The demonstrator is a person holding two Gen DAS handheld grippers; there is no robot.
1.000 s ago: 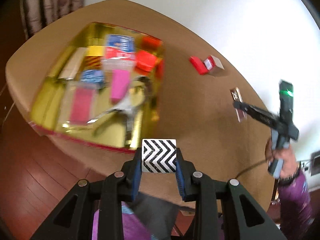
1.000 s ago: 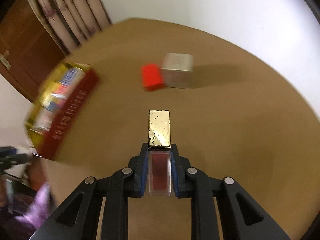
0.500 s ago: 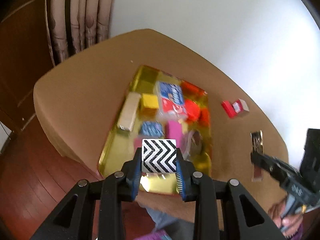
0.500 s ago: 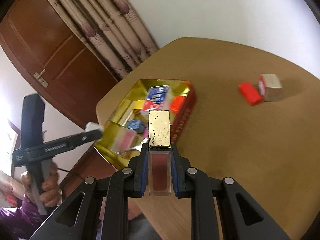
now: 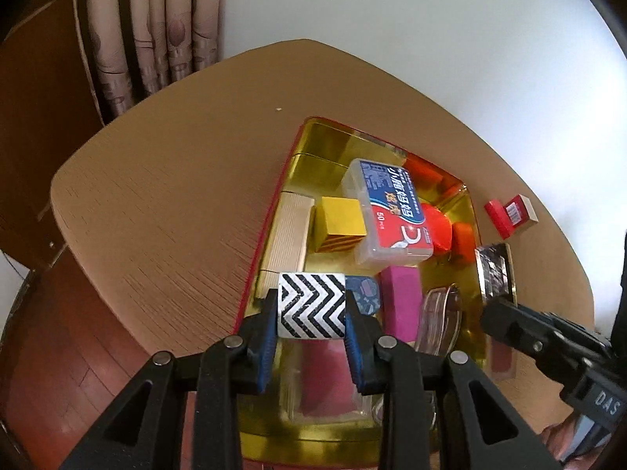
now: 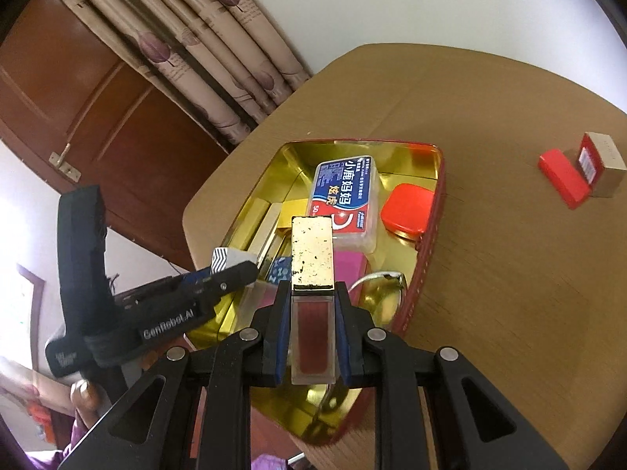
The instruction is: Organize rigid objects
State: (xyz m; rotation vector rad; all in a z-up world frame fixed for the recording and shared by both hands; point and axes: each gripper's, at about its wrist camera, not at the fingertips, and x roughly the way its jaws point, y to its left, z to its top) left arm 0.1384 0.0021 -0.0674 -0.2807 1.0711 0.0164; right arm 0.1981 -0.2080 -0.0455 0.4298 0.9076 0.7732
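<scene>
My left gripper [image 5: 311,301] is shut on a small block with black and white zigzag stripes [image 5: 311,315]. It hangs over the near left part of a gold tin tray [image 5: 313,145] with red outer walls. My right gripper [image 6: 312,297] is shut on a lip gloss tube [image 6: 312,250] with a gold cap and dark red fill, above the tray's [image 6: 427,227] near end. Each view shows the other gripper: the right gripper [image 5: 499,313] at the tray's right side, the left gripper [image 6: 241,270] at its left.
The tray holds a blue and red plastic box [image 5: 392,211], a yellow block [image 5: 341,219], a cream box [image 5: 288,231], orange-red cases [image 5: 435,227], a magenta block [image 5: 401,301] and a clear dish [image 5: 439,317]. A red box [image 6: 564,176] and a beige box [image 6: 603,162] lie on the table right of the tray.
Both grippers have come in over the gold tray, each still holding its object. The right one swung left from the table near the red box; the left one moved forward above the tray.
</scene>
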